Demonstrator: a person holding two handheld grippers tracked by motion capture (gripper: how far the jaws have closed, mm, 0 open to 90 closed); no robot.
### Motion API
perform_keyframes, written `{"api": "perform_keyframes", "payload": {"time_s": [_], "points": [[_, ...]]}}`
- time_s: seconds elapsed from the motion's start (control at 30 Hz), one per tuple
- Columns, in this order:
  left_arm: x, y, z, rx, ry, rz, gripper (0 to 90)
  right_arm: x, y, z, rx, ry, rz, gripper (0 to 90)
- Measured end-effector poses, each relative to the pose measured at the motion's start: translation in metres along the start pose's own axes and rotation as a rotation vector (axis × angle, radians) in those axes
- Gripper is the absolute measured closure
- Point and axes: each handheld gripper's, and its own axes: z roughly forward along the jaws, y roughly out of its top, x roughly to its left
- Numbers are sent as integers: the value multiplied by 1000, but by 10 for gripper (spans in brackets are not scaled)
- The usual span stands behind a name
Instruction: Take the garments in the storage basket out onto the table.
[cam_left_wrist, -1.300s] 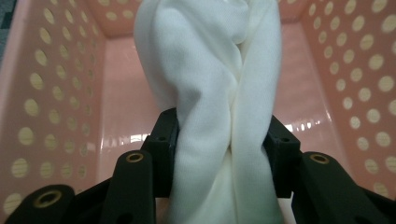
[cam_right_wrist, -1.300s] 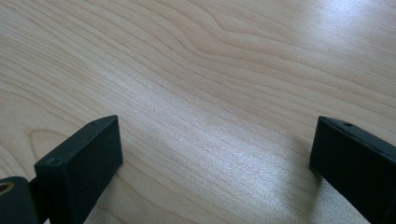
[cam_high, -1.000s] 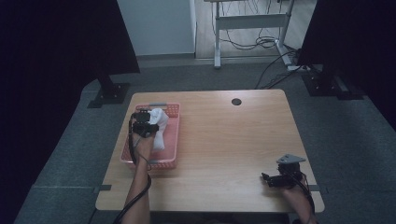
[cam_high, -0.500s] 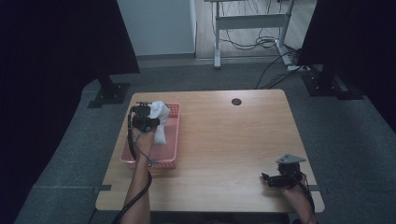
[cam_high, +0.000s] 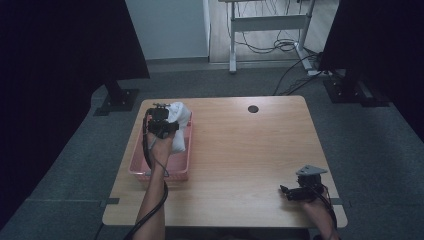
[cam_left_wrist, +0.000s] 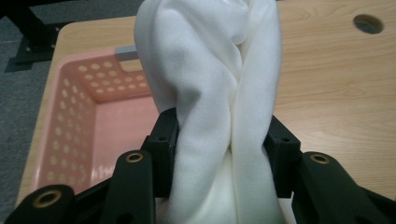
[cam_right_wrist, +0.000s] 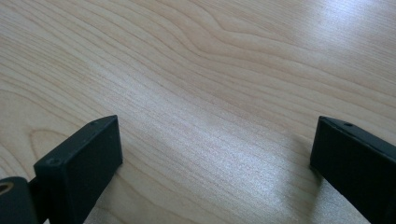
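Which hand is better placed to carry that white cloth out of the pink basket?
Left. The left gripper is shut on the white cloth, above the pink basket. The right gripper is open over bare table, apart from both.

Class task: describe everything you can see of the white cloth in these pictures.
The white cloth is soft, knit-looking fabric, bunched and twisted into thick vertical folds. The left gripper is shut on it, both black pads pressing its sides, holding it above the pink perforated basket at the table's left. In the high view its lower end hangs into the basket.
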Motion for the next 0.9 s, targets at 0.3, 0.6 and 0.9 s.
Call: {"api": "perform_keyframes", "payload": {"time_s": [0.3,0.6,0.9], "points": [[-21,6,-5,-16,-36,15,551,0,0,0,0,2,-2,18],[-43,8,-5,-25,-70,15,551,0,0,0,0,3,-4,18],[-68,9,2,-24,-94,-6,550,0,0,0,0,4,-4,17]]}}
